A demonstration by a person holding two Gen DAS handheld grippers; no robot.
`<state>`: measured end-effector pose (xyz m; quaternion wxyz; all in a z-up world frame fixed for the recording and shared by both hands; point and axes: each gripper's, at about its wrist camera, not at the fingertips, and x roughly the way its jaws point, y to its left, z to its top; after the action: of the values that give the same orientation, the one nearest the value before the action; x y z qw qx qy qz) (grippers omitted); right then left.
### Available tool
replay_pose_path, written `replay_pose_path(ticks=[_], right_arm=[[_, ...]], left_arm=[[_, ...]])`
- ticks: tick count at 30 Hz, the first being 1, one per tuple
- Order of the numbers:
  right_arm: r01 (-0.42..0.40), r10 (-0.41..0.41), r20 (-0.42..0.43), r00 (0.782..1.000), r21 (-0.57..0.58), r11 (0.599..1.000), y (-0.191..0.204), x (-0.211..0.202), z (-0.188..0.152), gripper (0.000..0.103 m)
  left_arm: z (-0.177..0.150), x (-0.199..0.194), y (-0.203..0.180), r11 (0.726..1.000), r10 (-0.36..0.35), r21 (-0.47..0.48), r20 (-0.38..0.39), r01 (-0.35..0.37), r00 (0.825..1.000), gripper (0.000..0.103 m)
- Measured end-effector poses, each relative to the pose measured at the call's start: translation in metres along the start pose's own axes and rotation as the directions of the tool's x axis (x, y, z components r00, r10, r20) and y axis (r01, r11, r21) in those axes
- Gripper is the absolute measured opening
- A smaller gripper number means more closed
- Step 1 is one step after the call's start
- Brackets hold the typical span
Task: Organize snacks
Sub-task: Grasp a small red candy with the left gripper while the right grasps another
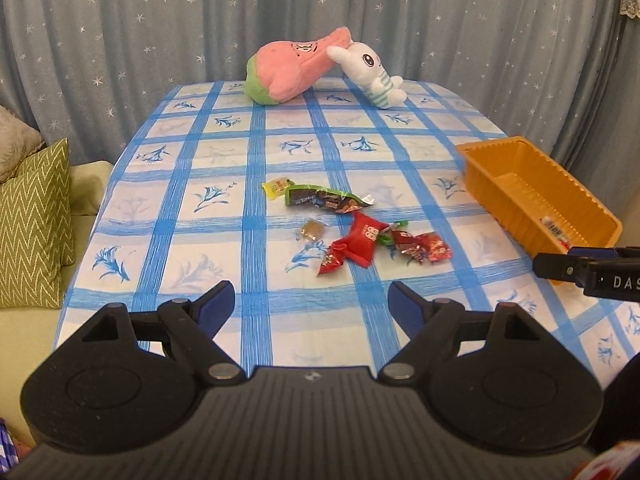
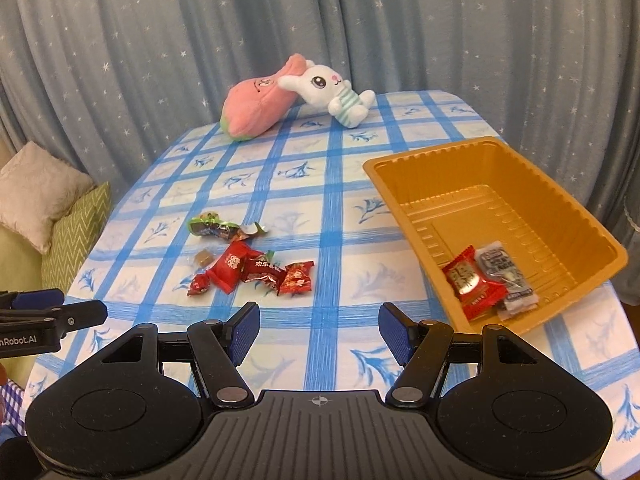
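Observation:
Several wrapped snacks lie in a loose heap mid-table: red packets (image 1: 366, 238) (image 2: 236, 266), a green and brown packet (image 1: 320, 198) (image 2: 218, 228), a small yellow one (image 1: 276, 186) and a small brown candy (image 1: 313, 231) (image 2: 203, 257). An orange plastic tray (image 1: 520, 176) (image 2: 404, 168) stands at the right and holds a red packet (image 2: 470, 282) and a grey packet (image 2: 506, 276). My left gripper (image 1: 310, 302) is open and empty, above the near table. My right gripper (image 2: 318, 330) is open and empty, between the heap and the tray.
A pink plush (image 1: 292, 68) (image 2: 260, 102) and a white rabbit plush (image 1: 374, 74) (image 2: 334, 94) lie at the table's far edge. Star-patterned curtains hang behind. A sofa with green cushions (image 1: 32, 224) (image 2: 76, 232) stands left of the table.

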<state>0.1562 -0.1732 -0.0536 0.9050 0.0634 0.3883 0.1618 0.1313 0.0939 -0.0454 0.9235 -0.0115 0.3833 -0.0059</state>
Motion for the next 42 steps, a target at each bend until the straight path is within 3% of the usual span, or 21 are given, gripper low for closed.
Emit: replay_pose_path(ticks=[24, 32, 42], right_arm=[[-0.030, 0.025, -0.065, 0.998, -0.064, 0.998, 0.005, 0.120, 0.020, 0.066], [-0.030, 0.022, -0.077, 0.997, -0.100, 0.995, 0.009, 0.144, 0.016, 0.065], [-0.033, 0.023, -0.089, 0.996, -0.111, 0.993, 0.008, 0.156, 0.018, 0.044]], left_arm=[[0.020, 0.108, 0.003, 0.997, -0.034, 0.062, -0.045, 0.036, 0.998, 0.071], [0.019, 0.127, -0.003, 0.990, -0.082, 0.109, -0.056, 0.087, 0.995, 0.052], [0.017, 0.143, -0.016, 0.976, -0.127, 0.164, -0.086, 0.140, 0.988, 0.036]])
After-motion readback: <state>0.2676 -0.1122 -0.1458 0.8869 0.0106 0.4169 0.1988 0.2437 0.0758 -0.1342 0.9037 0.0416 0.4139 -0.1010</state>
